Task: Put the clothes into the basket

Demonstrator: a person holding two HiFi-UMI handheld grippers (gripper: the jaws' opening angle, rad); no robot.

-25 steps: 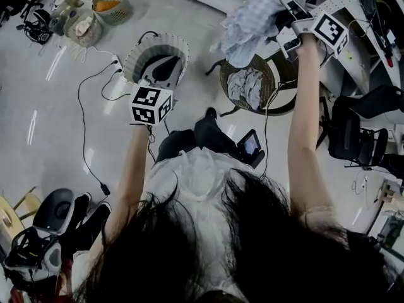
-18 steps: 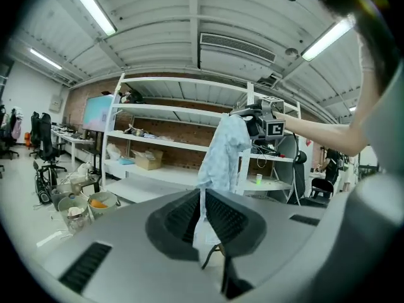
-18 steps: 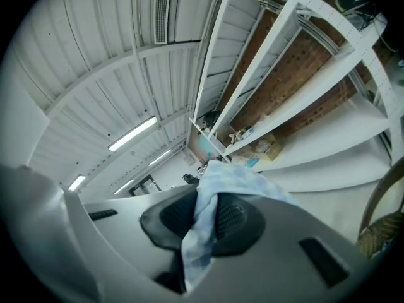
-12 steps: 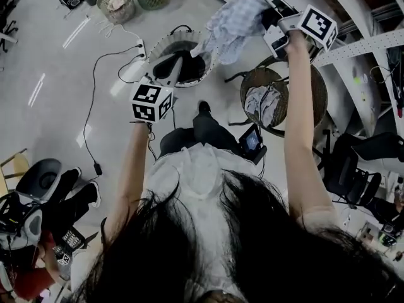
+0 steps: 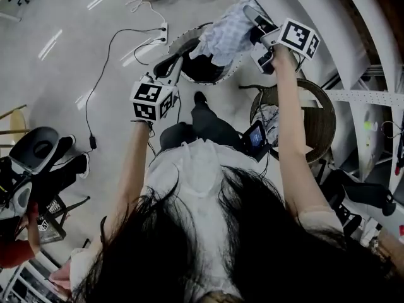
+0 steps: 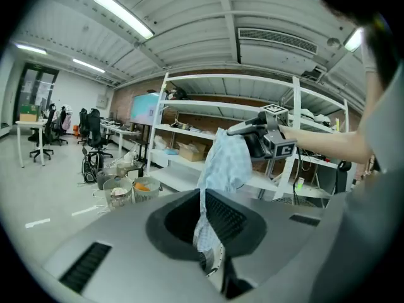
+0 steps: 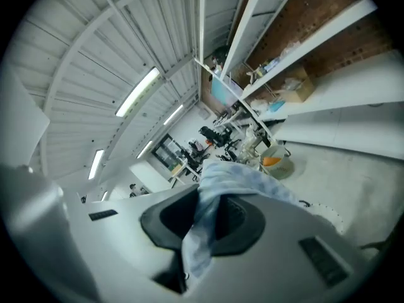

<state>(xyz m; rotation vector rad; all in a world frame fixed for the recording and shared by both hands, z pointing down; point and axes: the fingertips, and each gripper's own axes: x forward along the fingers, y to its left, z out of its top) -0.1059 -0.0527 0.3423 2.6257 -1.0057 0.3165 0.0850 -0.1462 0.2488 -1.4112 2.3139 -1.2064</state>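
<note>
In the head view our own dark hair hid the lower frame, and the cloth [image 5: 222, 33] covered the tips of the right gripper [image 5: 249, 14] at upper centre. We saw thin, pale blue, checked fabric bunched just above the round, white, ribbed basket [image 5: 181, 45], whose inside was dark. The left gripper [image 5: 172, 67] pointed at the basket's left rim.

In the left gripper view the cloth hung from the right gripper and narrowed to a strip. Its hemmed end ran into the seam between the grey jaws, which were pressed together on it.

In the right gripper view the jaws pinched a fold, which draped over them.
</note>
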